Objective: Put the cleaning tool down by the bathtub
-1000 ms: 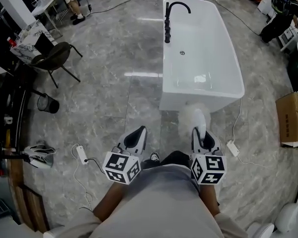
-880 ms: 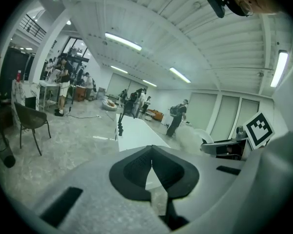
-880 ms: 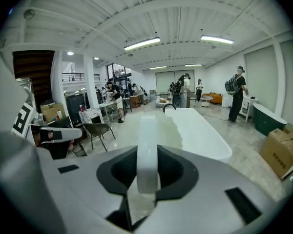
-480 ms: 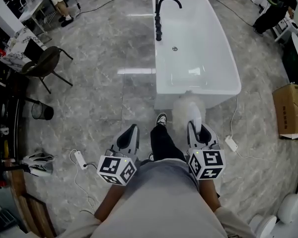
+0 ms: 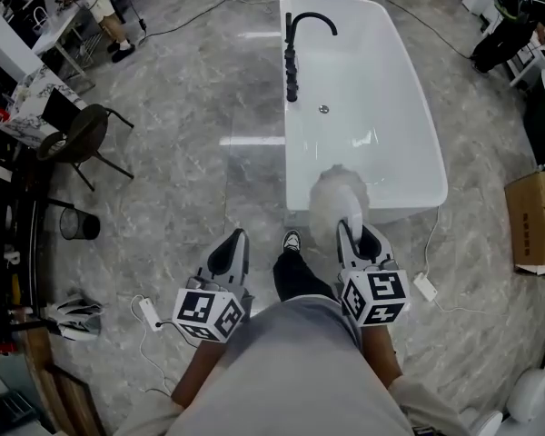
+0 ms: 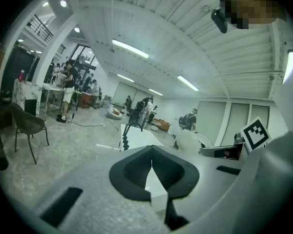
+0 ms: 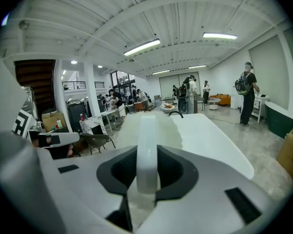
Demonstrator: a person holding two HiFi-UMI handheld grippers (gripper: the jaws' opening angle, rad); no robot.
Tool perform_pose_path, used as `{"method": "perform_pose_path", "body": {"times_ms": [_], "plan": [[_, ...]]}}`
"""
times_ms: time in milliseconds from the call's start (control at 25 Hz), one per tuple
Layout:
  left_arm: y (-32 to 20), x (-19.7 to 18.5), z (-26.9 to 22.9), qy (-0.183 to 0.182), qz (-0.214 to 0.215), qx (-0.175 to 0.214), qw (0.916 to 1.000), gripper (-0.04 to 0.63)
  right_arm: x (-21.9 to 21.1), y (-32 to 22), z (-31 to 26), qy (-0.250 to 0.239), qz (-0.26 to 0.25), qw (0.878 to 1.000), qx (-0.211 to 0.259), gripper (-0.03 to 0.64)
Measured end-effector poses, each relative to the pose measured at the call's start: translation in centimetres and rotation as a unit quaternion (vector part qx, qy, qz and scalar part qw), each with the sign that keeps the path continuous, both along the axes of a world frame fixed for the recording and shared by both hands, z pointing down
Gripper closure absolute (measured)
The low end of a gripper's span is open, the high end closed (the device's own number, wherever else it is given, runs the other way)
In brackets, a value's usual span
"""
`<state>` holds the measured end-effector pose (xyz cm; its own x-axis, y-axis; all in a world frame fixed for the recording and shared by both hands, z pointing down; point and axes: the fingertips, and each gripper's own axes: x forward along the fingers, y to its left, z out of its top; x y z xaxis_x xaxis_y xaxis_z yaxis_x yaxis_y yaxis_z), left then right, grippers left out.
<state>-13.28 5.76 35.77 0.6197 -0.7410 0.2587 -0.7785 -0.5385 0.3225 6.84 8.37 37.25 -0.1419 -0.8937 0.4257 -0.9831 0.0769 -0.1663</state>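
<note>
Fronting cleaning tool [image 5: 338,200]: bathtub [image 5: 409,125]; chair [image 5: 77,139] leftward.

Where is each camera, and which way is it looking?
Head view: on the person's head, looking steeply down at the bathtub; their shirt, a leg, the left gripper and right gripper show.
Left gripper view: rides on the left gripper, looking along its closed jaws toward the bathtub; the right gripper shows at the right.
Right gripper view: rides on the right gripper, looking along jaws clamped on the duster handle toward the bathtub.
All three share the bathtub and the duster.
</note>
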Motion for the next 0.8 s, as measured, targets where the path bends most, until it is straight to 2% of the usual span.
{"method": "perform_pose_path", "body": {"times_ms": [360,520,800], "plan": [[-10.1,3.4,0.2,-0.022,-0.004,-0.014,0.9996,0.588,3.3,-10.4,1.7,-0.009,0.003,1.0,-0.024,0.537],[-14.0,5.0,-0.1,-0.028,-0.001,-0.009,0.9996,0.588,4.4,-14.0,2.6,-0.024,-0.002,0.999,-0.035,0.537],[-17.8,7.6,0.3,-0.026,0.002,-0.012,0.9996,0.588,6.2,-18.3,3.3,-0.04,-0.006,0.999,-0.035,0.537]]}}
